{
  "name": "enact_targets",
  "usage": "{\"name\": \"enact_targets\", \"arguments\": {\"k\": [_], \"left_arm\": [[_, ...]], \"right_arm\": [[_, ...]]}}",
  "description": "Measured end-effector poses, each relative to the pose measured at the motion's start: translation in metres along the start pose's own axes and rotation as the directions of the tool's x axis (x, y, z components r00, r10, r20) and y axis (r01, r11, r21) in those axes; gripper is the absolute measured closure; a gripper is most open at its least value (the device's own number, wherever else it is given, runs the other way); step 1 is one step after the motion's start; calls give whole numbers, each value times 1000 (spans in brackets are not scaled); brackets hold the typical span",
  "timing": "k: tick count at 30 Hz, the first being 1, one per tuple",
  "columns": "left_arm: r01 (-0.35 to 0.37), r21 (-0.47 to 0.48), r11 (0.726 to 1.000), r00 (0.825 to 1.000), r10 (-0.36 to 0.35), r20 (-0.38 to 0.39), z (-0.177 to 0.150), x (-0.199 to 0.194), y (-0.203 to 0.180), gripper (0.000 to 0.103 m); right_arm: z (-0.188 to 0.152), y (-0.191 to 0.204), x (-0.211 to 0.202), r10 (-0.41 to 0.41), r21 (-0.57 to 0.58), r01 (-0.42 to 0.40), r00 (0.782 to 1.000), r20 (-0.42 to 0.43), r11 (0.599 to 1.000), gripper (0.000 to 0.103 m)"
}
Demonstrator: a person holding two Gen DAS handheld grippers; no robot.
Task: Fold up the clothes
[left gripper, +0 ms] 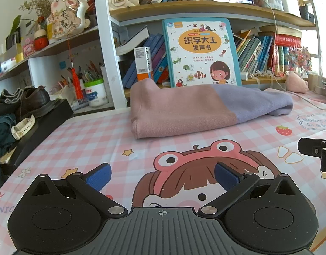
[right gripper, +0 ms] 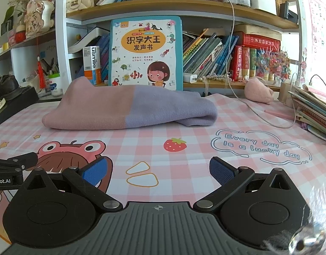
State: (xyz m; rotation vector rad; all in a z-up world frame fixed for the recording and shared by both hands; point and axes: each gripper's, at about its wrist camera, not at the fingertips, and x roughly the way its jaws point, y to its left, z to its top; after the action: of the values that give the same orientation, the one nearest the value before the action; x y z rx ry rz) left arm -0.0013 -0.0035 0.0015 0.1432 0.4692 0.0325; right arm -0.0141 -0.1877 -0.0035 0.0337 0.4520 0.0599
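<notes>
Pink and lilac fleece makes up the folded garment (left gripper: 205, 108), which lies flat on the far part of the checked table mat (left gripper: 120, 140), its pink half to the left and its lilac half to the right, with a rounded fold along the near edge. From the right wrist view the same garment (right gripper: 131, 108) sits left of centre, again toward the far edge of the mat (right gripper: 184, 127).

Both grippers are well apart from the cloth, on the near side. The left gripper (left gripper: 162, 175) has its blue-padded jaws spread wide with nothing between them (only the printed cartoon girl in a frog hat shows in the gap). The right gripper (right gripper: 158, 171) is likewise spread wide and holds nothing; it sits over the mat near a printed strawberry (right gripper: 175, 144).

Just behind the garment a children's book (left gripper: 202, 52) stands upright against the bookshelf (left gripper: 205, 10), with a white and orange box (left gripper: 144, 63) beside it to the left. A brown shoe (left gripper: 35, 102) rests on a black case at the far left. A white cable (right gripper: 269, 119) trails across the mat to the right, near a stack of books (right gripper: 315, 114).
</notes>
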Motion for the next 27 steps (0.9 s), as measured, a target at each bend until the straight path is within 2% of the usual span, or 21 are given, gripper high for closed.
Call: {"name": "enact_targets", "arguments": {"k": [27], "left_arm": [[-5,4,1000,1000,5,5,-2,0,1,0]], "right_arm": [[1,-1,0,0,0,0,1000,-2,1000,0]]}}
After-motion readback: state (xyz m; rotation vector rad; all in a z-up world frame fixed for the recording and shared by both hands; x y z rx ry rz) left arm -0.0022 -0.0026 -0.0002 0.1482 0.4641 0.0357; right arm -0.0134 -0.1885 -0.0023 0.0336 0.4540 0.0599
